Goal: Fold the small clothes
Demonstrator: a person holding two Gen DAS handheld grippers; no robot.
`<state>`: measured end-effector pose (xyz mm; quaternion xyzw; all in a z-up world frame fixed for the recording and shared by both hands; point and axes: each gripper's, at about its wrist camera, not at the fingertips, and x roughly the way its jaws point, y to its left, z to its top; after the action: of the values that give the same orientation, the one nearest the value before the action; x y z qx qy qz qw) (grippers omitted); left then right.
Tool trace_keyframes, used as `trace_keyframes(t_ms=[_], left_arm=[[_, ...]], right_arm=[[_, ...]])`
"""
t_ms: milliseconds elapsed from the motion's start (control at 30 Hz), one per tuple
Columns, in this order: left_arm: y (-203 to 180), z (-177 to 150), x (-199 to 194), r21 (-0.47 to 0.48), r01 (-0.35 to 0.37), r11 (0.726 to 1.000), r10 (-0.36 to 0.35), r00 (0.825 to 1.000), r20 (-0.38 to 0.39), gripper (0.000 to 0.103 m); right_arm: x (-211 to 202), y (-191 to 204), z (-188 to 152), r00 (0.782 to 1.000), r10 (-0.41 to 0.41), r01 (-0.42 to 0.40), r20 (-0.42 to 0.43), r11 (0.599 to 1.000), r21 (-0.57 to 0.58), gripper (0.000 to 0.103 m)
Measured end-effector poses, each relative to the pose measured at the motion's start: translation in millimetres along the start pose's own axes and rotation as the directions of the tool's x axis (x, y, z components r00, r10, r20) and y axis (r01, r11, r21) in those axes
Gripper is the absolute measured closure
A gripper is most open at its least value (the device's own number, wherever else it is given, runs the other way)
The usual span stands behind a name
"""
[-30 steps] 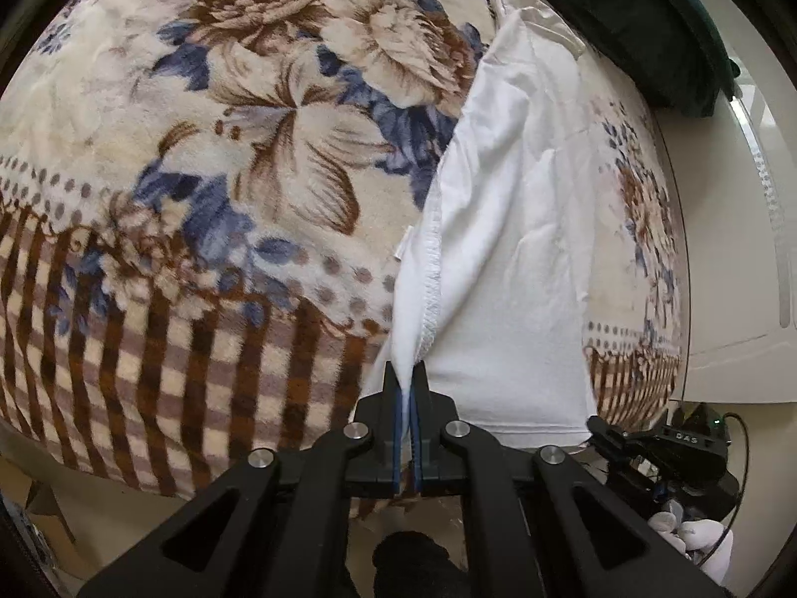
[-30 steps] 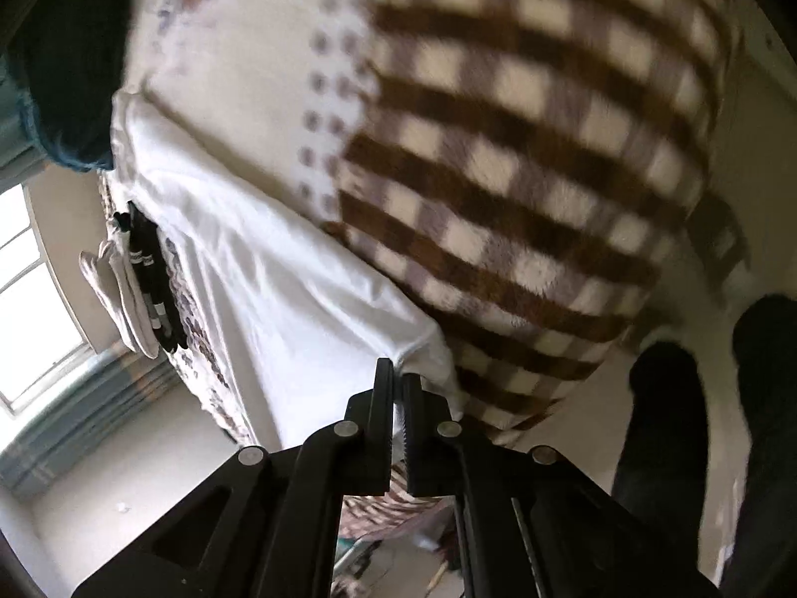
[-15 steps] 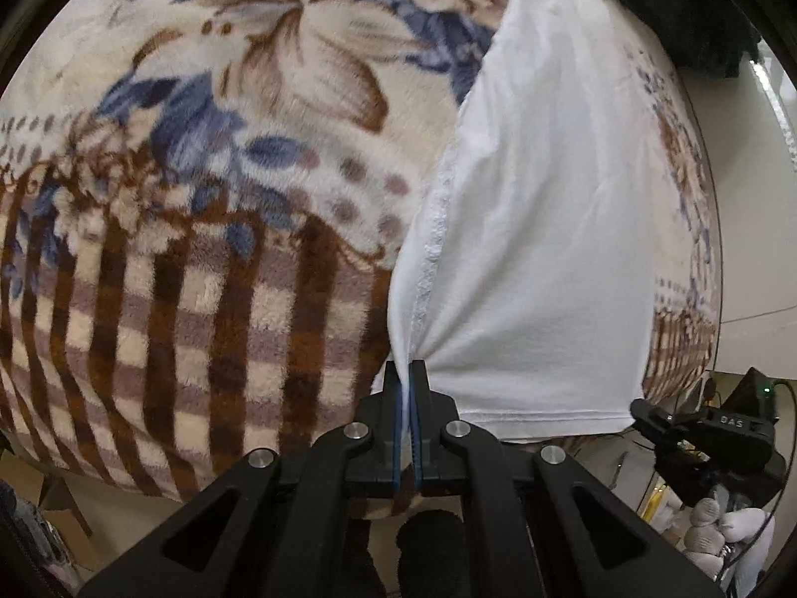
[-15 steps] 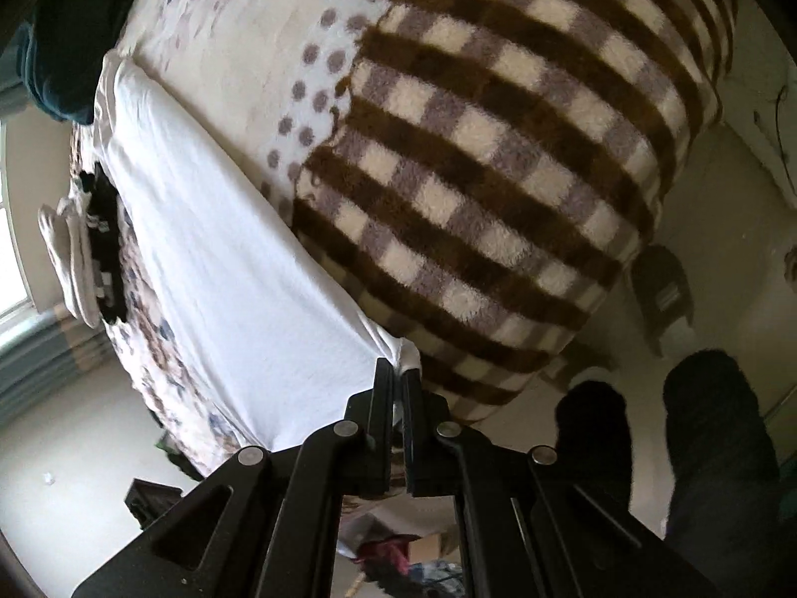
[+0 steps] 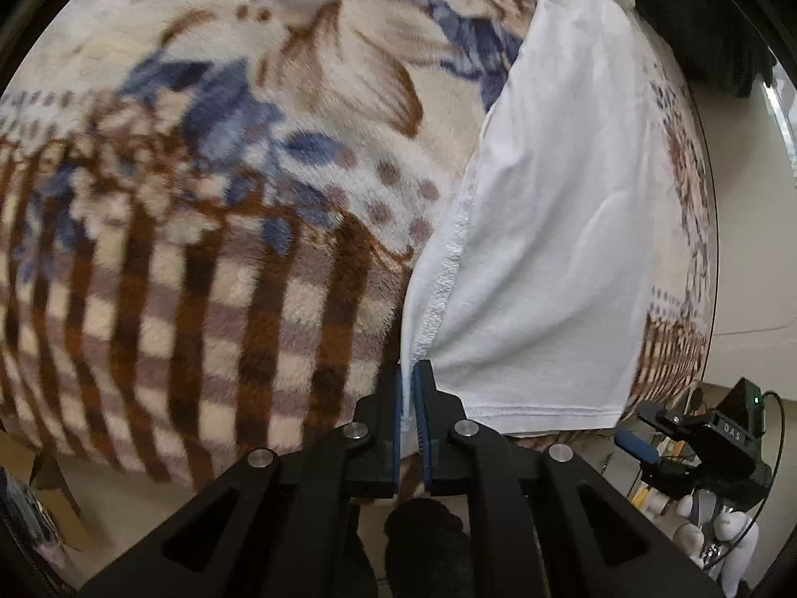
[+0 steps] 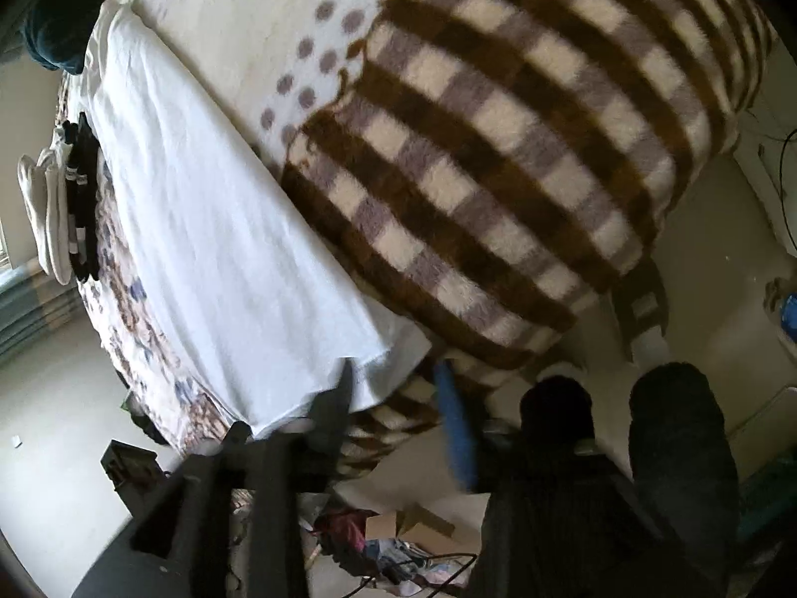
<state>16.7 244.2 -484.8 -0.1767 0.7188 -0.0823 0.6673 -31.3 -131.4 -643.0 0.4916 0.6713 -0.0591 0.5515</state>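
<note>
A white garment (image 5: pixel 553 229) lies stretched flat on a floral and checked blanket (image 5: pixel 224 189), its hem at the blanket's near edge. My left gripper (image 5: pixel 409 378) is shut on the garment's near left hem corner. In the right wrist view the same white garment (image 6: pixel 199 209) runs from far left to the near edge. My right gripper (image 6: pixel 393 378) is open, its fingers blurred, with the garment's near right corner lying loose between and just beyond them. The right gripper also shows in the left wrist view (image 5: pixel 697 438), off the blanket's edge.
A dark teal cloth (image 6: pixel 55 15) lies at the far end of the blanket. White and black folded socks (image 6: pixel 60 209) sit on the blanket beyond the garment. Dark slippered feet (image 6: pixel 672 428) and floor clutter (image 6: pixel 398 538) are below the blanket's edge.
My right gripper has opened and let go of the garment's corner. Both grippers have pulled the garment toward the blanket's near edge; the left stays shut on its corner.
</note>
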Motion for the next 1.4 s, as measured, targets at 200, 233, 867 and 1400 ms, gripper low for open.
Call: trace_keyframes(t_ms=[200, 233, 867, 1400], left_arm=[[-26, 27, -43, 0.017, -0.03, 0.999, 0.028, 0.994, 0.105, 0.049], [-33, 35, -49, 0.022, -0.029, 0.999, 0.026, 0.992, 0.12, 0.048], [-190, 407, 6, 0.12, -0.033, 0.992, -0.007, 0.948, 0.317, 0.02], [-219, 485, 34, 0.271, -0.067, 0.96, -0.021, 0.951, 0.309, 0.098]], right_arm=[[-44, 13, 3, 0.998, -0.023, 0.027, 0.06, 0.998, -0.063, 0.048], [-51, 22, 5, 0.997, -0.021, 0.027, 0.069, 0.996, -0.086, 0.048], [-78, 306, 285, 0.975, 0.075, 0.026, 0.208, 0.896, -0.443, 0.037], [-3, 405, 436, 0.981, 0.054, 0.061, 0.189, 0.831, -0.552, 0.068]])
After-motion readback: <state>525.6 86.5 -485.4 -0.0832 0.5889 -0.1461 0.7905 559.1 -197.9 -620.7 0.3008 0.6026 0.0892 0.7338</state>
